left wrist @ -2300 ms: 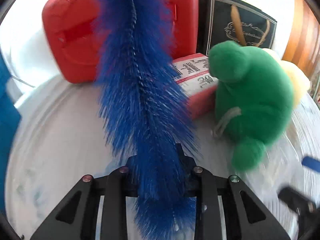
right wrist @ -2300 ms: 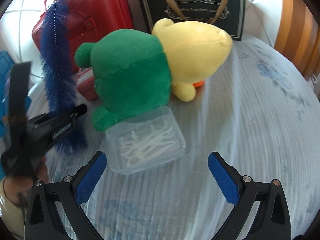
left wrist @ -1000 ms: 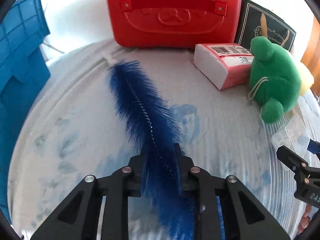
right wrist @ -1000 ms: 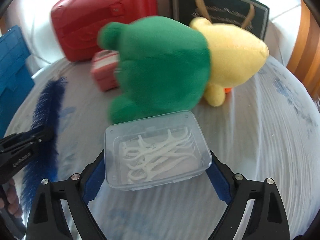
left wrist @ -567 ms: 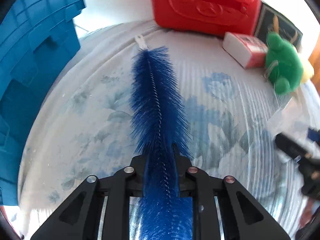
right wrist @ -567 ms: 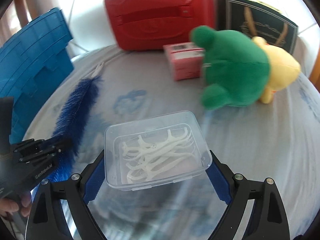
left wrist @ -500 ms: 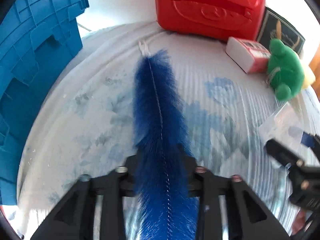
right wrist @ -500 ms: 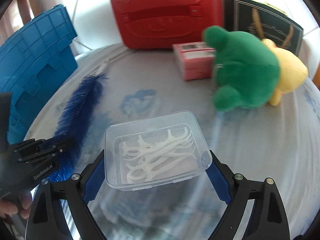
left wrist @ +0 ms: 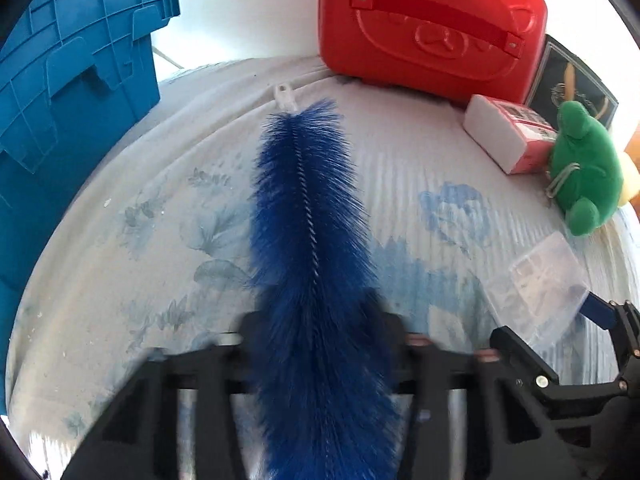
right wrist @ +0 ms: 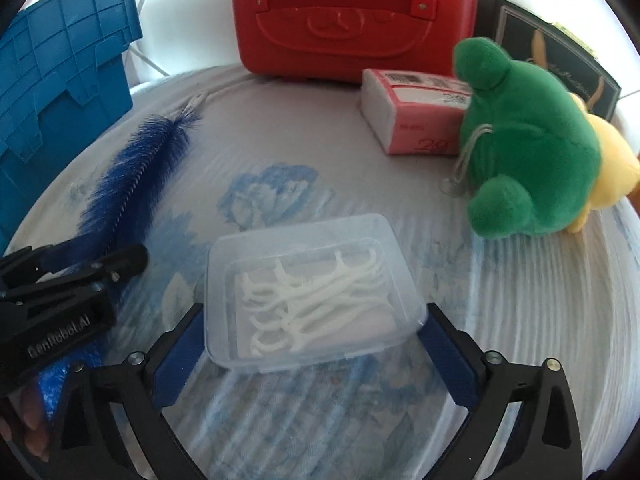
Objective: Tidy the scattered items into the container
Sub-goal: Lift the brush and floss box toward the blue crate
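Observation:
My left gripper (left wrist: 316, 332) is shut on a long blue bottle brush (left wrist: 308, 216), whose white tip points toward the red case; the brush also shows in the right wrist view (right wrist: 132, 184). My right gripper (right wrist: 316, 320) is shut on a clear plastic box of white floss picks (right wrist: 312, 292), held above the cloth; the box also shows at the right of the left wrist view (left wrist: 540, 280). A blue crate (left wrist: 64, 92) stands at the left, also in the right wrist view (right wrist: 52, 76).
A red bear-face case (right wrist: 352, 16) stands at the back. A pink tissue pack (right wrist: 412, 120) and a green and yellow plush toy (right wrist: 532, 148) lie on the right. A black gift bag (right wrist: 556, 60) stands behind them. A floral tablecloth (right wrist: 540, 300) covers the round table.
Both grippers have pulled back and swung left with their items; the blue crate has come into view. The right gripper closed on the floss box, which had been lying by the plush toy.

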Demonstrator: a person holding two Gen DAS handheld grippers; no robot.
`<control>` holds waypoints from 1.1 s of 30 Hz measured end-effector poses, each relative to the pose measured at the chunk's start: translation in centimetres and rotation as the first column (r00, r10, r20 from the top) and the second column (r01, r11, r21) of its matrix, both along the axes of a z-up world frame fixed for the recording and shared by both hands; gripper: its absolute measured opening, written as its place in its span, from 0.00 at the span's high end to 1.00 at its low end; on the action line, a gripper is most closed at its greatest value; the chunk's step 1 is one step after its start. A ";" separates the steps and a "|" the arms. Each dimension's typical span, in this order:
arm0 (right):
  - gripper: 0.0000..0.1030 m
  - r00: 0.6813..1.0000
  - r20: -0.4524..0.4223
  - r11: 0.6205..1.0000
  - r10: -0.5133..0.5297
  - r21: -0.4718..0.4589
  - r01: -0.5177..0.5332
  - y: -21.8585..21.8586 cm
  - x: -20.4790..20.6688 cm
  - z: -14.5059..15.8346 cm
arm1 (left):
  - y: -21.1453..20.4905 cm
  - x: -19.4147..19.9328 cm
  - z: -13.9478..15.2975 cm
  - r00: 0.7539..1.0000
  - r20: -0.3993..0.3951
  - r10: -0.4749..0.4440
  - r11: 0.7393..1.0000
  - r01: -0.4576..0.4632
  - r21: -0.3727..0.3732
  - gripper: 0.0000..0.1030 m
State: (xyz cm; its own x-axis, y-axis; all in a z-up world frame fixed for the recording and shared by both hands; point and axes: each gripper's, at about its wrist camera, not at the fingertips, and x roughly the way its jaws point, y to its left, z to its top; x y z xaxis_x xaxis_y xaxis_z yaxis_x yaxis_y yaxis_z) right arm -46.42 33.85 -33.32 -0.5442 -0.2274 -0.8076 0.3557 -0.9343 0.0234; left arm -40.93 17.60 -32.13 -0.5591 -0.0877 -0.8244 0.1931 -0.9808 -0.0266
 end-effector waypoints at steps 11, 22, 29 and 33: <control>0.14 0.998 -0.057 0.999 -0.010 -0.050 0.007 0.0 3.0 4.9 | 1.0 4.7 5.8 0.991 -0.109 -0.074 0.993 0.063 -0.100 0.85; 0.14 0.975 -0.224 0.997 -0.012 -0.072 -0.004 -3.4 9.9 16.5 | -1.7 11.8 17.1 0.960 -0.238 -0.145 0.985 0.119 -0.123 0.85; 0.14 0.945 -0.325 0.995 0.040 -0.073 -0.067 -7.6 13.1 24.1 | -6.1 15.6 23.7 0.943 -0.317 -0.101 0.987 0.055 -0.152 0.85; 0.14 0.928 -0.358 0.987 0.098 -0.088 -0.138 -11.2 14.3 27.6 | -10.9 17.9 27.7 0.932 -0.361 -0.039 0.984 -0.027 -0.174 0.85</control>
